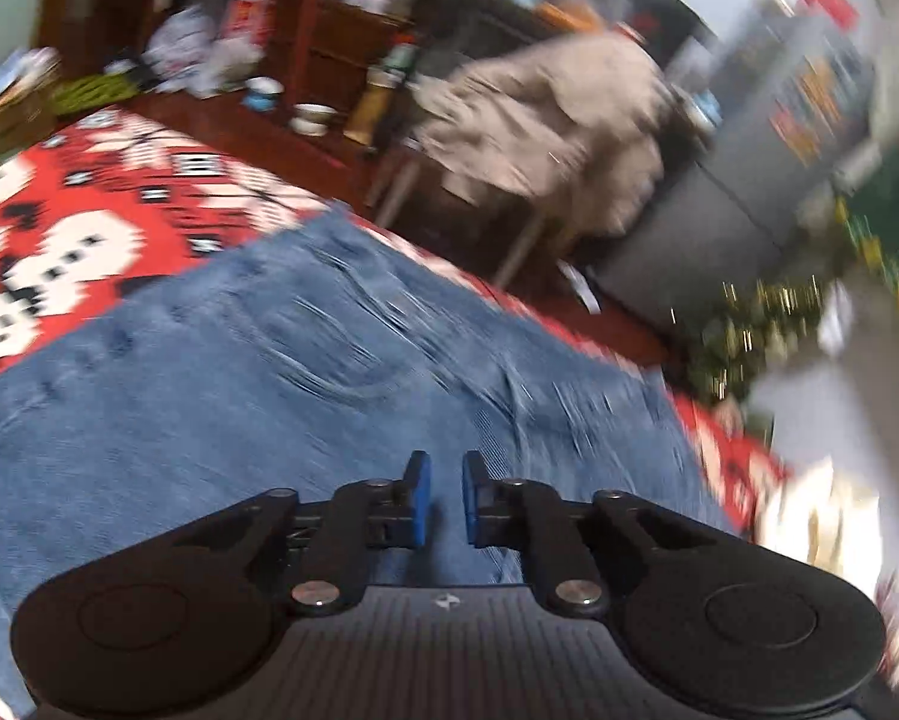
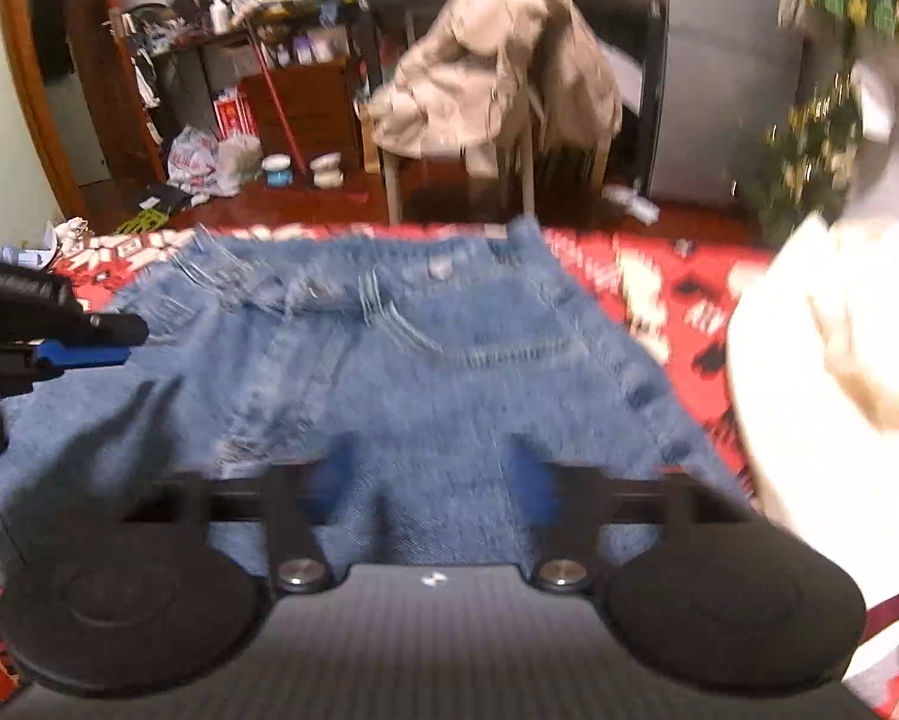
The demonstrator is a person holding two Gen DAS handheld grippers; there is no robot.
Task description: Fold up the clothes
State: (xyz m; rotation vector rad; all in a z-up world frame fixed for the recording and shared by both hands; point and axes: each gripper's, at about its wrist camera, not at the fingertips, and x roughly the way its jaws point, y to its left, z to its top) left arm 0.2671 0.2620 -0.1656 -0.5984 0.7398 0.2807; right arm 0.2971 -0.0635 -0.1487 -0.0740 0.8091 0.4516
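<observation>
Blue ripped denim jeans lie spread on a red, white and black patterned blanket. My left gripper hovers over the denim, its blue pads a narrow gap apart with nothing between them. In the right wrist view the jeans lie with the waistband and button at the far edge. My right gripper hangs low over their near part, blurred, with its jaws wide apart and empty. The left gripper reaches in from the left edge above the denim.
A cream garment lies bunched on the blanket at the right. Beyond the blanket's far edge stands a chair draped with a beige coat, a grey fridge, and cluttered wooden shelves with bowls on the floor.
</observation>
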